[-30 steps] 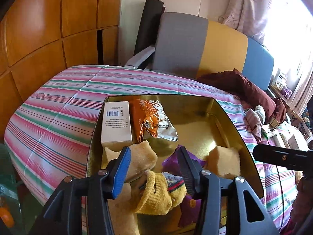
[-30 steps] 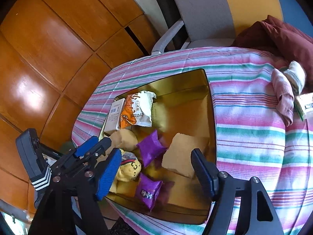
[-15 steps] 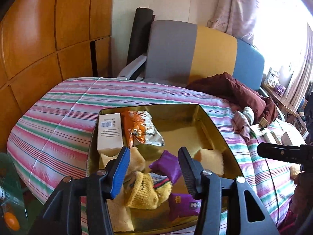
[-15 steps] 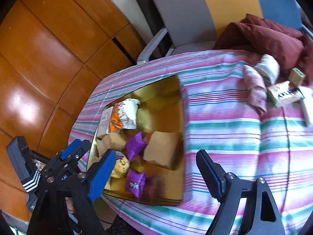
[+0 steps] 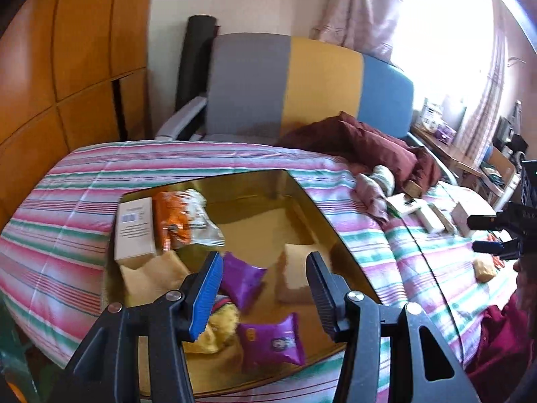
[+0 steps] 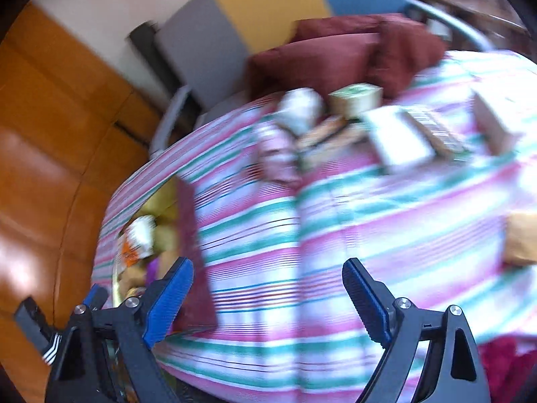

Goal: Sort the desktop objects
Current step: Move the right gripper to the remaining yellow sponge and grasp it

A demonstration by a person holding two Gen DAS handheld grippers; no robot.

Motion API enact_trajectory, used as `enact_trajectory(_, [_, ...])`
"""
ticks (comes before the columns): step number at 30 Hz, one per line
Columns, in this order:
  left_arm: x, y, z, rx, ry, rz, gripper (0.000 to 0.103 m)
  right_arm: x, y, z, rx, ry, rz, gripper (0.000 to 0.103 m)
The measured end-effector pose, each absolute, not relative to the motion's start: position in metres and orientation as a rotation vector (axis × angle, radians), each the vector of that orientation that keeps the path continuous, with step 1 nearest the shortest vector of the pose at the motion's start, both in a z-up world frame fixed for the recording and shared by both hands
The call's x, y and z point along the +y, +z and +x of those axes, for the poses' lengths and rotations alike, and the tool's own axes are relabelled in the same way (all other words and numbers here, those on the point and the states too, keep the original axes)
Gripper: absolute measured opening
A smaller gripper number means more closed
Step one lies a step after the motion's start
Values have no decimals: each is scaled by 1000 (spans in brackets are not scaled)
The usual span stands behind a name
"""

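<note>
sorting partly done. the gold tray (image 5: 312,201) on the striped tabletop (image 5: 67,235) already holds a white box (image 5: 136,228), an orange snack bag (image 5: 181,221), two purple packets (image 5: 240,277), tan sponges (image 5: 295,278) and a yellow sock (image 5: 218,329). left gripper (image 5: 265,288) hangs over the tray, fingers spread, empty. right gripper (image 6: 268,297), also spread and empty, faces the unsorted boxes (image 6: 399,137), rolled socks (image 6: 295,114) and sponge (image 6: 523,238) well apart from the tray; these likely remain.

- The right claw (image 6: 266,299), blue-padded, is spread wide over the pink-and-green striped cloth (image 6: 335,235).
- Blurred white boxes (image 6: 399,137) lie beyond it; a gold tray (image 6: 117,278) sits left.
</note>
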State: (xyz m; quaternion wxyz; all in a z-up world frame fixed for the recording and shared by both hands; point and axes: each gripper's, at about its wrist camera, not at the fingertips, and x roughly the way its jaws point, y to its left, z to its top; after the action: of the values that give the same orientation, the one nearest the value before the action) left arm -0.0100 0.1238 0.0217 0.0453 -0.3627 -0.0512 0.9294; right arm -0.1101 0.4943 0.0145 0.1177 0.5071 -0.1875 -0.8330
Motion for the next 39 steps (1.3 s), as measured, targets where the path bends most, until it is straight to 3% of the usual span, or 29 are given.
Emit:
enact_trajectory(9, [142,11,-13,-179,2756,-1130,53,643,34,-91,-773,-2727,1654,99])
enact_trajectory(17, [157,9,-13,-148,2721,-1134,53,704,6,-106,-836,-2709,1959,102])
enact_trajectory(29, [158,8,-17,-151,2708,-1156,53,682,-60,-154,-515,-2425,2347,102])
enact_trajectory(30, [160,8,-17,-143,2707,-1156,53,681,-63,-155,-678,-2465,2405,102])
enact_trajectory(31, [161,8,-17,-138,2705,-1154,53,678,-65,-157,-639,-2457,2426,102])
enact_trajectory(33, [162,9,-19,-137,2698,-1151,54,671,-68,-160,-528,-2439,2470,92])
enact_trajectory(35, [163,11,-21,-144,2688,-1145,54,665,-68,-160,-410,-2460,2505,73])
enact_trajectory(39, [170,13,-29,-136,2666,-1143,54,664,-55,-156,-364,-2536,2443,59])
